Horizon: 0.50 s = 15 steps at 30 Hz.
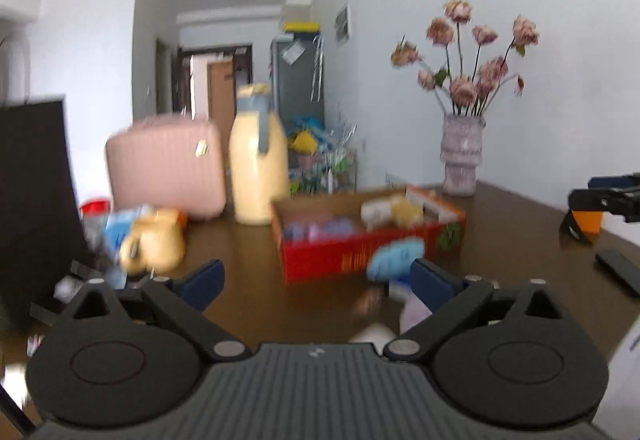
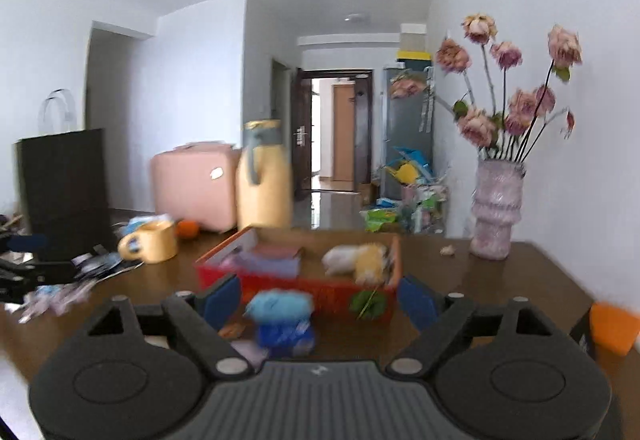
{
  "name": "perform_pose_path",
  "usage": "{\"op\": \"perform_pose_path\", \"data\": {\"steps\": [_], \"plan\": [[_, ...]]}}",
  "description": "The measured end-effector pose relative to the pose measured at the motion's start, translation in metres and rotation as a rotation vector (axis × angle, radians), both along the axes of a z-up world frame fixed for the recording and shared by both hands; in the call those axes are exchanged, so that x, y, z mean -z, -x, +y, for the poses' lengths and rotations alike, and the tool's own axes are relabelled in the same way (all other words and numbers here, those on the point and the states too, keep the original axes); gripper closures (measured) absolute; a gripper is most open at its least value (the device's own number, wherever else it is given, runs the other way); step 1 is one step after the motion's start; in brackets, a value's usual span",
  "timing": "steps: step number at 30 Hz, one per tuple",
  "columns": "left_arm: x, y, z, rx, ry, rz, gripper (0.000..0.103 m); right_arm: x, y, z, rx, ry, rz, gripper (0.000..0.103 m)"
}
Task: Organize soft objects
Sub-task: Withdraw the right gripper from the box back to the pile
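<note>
While both views are smeared by blur, the left gripper point(image 1: 316, 282) is seen with its jaws spread wide and nothing caught between the blue pads point(image 1: 204, 280). Ahead of it, slightly to the right, a red box point(image 1: 352, 252) is set on the brown table point(image 1: 520, 240); soft things are piled inside, though they cannot be told apart. A blue plush point(image 1: 394, 252) is found just before the box's near wall, close beside the right-hand pad, not gripped. Further ahead to the left, a yellow mug point(image 1: 154, 242), a cream jug point(image 1: 258, 160) and a pink case point(image 1: 166, 168) are placed.

The right gripper point(image 2: 320, 300) is likewise held open and empty. The blue plush point(image 2: 282, 310) is seen between its pads point(image 2: 416, 302), nearer the left one, untouched by either. Beyond it the red box point(image 2: 288, 286) is placed, with a white and yellow plush point(image 2: 356, 260) inside. A vase point(image 2: 494, 212) of pink flowers is stood far ahead on the right.
</note>
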State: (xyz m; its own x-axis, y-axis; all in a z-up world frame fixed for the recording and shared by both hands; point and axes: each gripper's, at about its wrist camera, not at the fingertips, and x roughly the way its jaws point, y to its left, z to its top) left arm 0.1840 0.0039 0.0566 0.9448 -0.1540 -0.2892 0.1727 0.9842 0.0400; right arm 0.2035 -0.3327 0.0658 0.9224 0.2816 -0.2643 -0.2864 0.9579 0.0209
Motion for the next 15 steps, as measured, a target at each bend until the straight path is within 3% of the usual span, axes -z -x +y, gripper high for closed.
{"op": "perform_pose_path", "data": {"steps": [5, 8, 11, 15], "plan": [[0.036, 0.028, 0.011, 0.023, 0.041, 0.115, 0.002, 0.043, 0.032, 0.006, -0.026, -0.108, 0.107, 0.018], [0.045, 0.023, 0.010, 0.021, 0.012, 0.141, 0.003, 0.051, 0.032, 0.020, -0.029, -0.026, 0.131, 0.019], [0.049, 0.013, 0.011, 0.024, 0.061, 0.162, 0.004, 0.053, 0.031, 0.027, -0.029, -0.001, 0.117, 0.019], [0.056, 0.002, 0.001, 0.017, 0.077, 0.186, 0.022, 0.060, 0.013, 0.034, -0.036, -0.009, 0.156, 0.026]]}}
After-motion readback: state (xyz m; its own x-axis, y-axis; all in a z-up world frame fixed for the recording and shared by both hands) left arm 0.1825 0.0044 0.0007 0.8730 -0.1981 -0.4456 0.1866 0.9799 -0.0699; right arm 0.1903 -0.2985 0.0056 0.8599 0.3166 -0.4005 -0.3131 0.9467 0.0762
